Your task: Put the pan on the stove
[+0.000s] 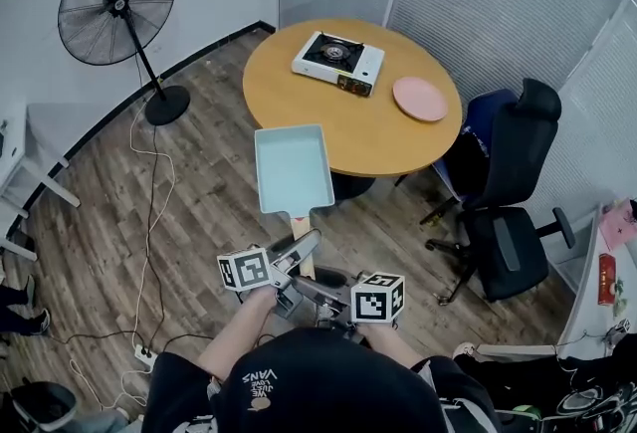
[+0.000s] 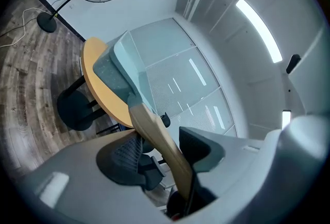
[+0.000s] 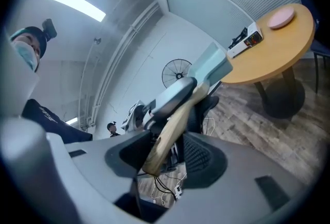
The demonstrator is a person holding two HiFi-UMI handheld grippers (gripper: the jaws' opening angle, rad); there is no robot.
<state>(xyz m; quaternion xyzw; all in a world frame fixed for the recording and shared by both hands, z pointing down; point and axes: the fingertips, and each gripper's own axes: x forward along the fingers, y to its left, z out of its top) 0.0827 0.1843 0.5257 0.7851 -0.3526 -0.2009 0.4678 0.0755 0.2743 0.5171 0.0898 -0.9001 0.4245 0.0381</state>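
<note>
Head view, left to right: fan (image 1: pixel 117 3) by the wall, its cord (image 1: pixel 151 184) trailing over the floor to a power strip (image 1: pixel 142 353). A desk at the far left is cut off by the frame.

Pan (image 1: pixel 293 167) is in the air at centre, well short of the stove (image 1: pixel 338 61). Its far end overlaps the near edge of the table (image 1: pixel 299 93) in this view, so I can't tell whether it is over the tabletop. The wooden handle (image 1: pixel 300 220) points back at the person, and its lower end is hidden under the grippers.

Left gripper (image 1: pixel 302 249) and right gripper (image 1: pixel 304 294) meet on the handle. The person's cap blocks the bottom of the frame.

Plate (image 1: pixel 420 99) sits right of the stove, apart from it. Chair (image 1: pixel 508 212) is right of the table, with clutter cut off at the right edge.

Left gripper view: left gripper (image 2: pixel 170 156) is clamped on the handle (image 2: pixel 154 130), which runs deep between the jaws. The pan (image 2: pixel 121 68) covers most of the table, so the stove is hidden.

Right gripper view: right gripper (image 3: pixel 165 153) is closed on the butt of the handle (image 3: pixel 167 130). The left gripper's jaw lies across the handle further up. Stove (image 3: pixel 246 40) and plate (image 3: pixel 281 17) show past the pan (image 3: pixel 214 66), with nothing on the burner.
</note>
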